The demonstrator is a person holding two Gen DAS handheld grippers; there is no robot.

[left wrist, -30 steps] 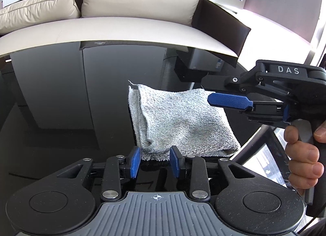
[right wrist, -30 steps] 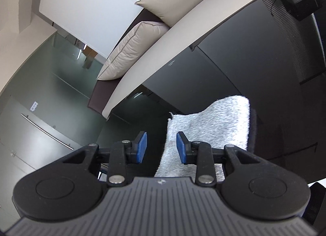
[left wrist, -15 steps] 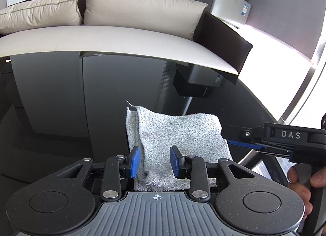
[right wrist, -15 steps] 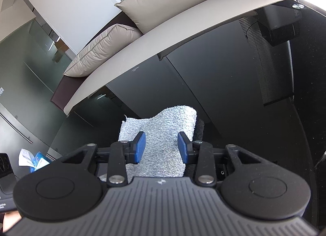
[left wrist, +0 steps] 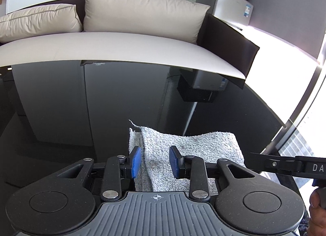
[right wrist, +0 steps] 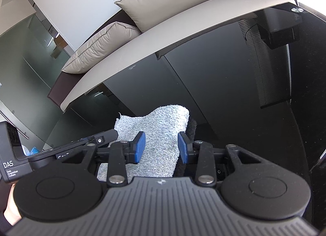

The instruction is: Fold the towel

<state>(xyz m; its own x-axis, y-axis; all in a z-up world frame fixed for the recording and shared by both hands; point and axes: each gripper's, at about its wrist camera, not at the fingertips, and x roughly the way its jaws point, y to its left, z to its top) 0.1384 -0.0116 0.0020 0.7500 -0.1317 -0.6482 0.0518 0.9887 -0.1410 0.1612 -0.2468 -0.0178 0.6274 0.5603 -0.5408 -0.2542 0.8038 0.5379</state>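
A grey folded towel lies on the glossy black table. Its near edge runs between the blue pads of my left gripper, whose jaws are closing; the pads do not visibly press the cloth. In the right wrist view the towel also sits between the pads of my right gripper, which stands open with the cloth below it. The towel's far right corner humps up. The right gripper's black housing shows low at the right. The left gripper's housing shows at the left, its finger by the towel's left edge.
A sofa with beige cushions runs along the table's far edge. A silver box with a black appliance on top stands back right. The table's curved right edge is close to the towel. A blue and white packet lies far left.
My left gripper has come forward over the towel's near edge, which now lies between its pads. The right gripper has sunk low at the right. The right view has rolled and now shows the left gripper.
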